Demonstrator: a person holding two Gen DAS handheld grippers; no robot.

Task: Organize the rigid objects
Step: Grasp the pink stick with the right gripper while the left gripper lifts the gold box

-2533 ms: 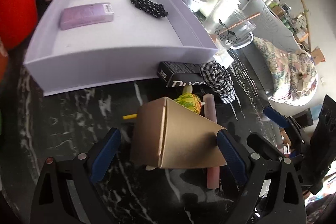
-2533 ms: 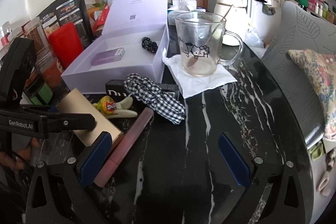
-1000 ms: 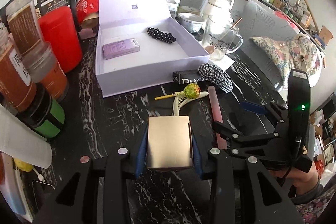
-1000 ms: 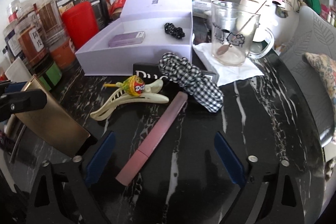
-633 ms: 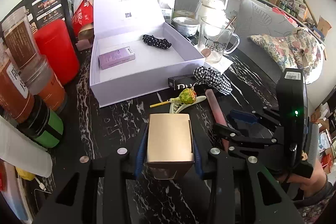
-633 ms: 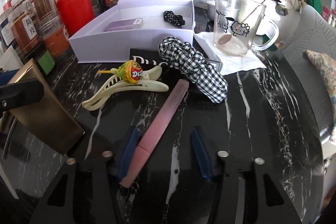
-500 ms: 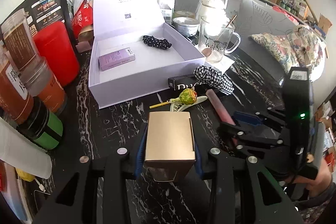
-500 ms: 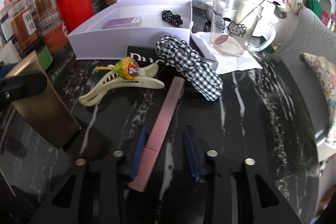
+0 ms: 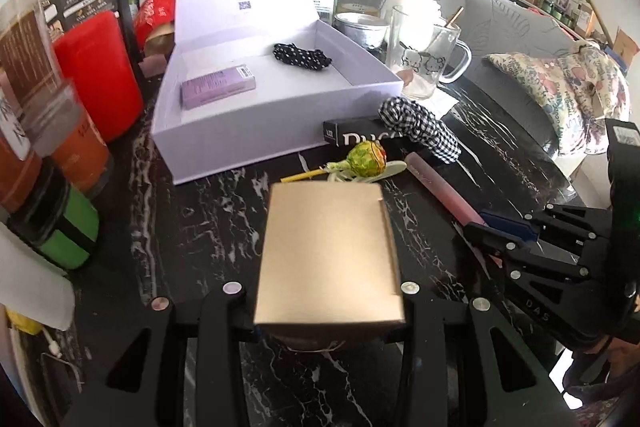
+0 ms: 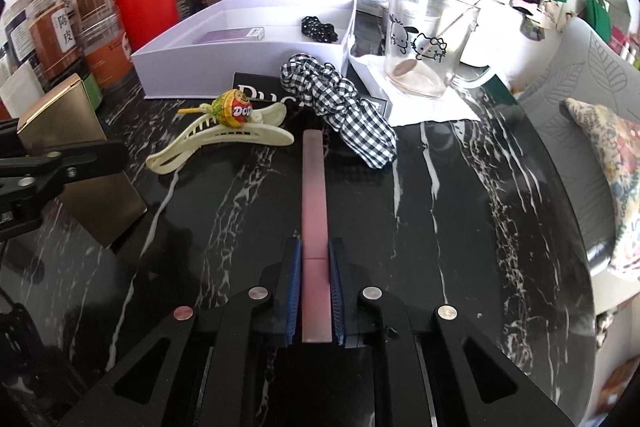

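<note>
Your left tool (image 9: 328,307) is clamped on a stiff gold box (image 9: 328,255) raised above the bench (image 10: 460,211), while your right tool (image 10: 314,291) pinches the near end of a slim, probably slippery pink tube (image 10: 314,195).

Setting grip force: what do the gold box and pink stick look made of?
Gold box: likely card with a brushed metallic gold finish; a folded flap seam shows along its edge. Pink stick: looks like hard matte plastic, straight and square-edged, with a cap seam near the right gripper. Neither is certain.
</note>
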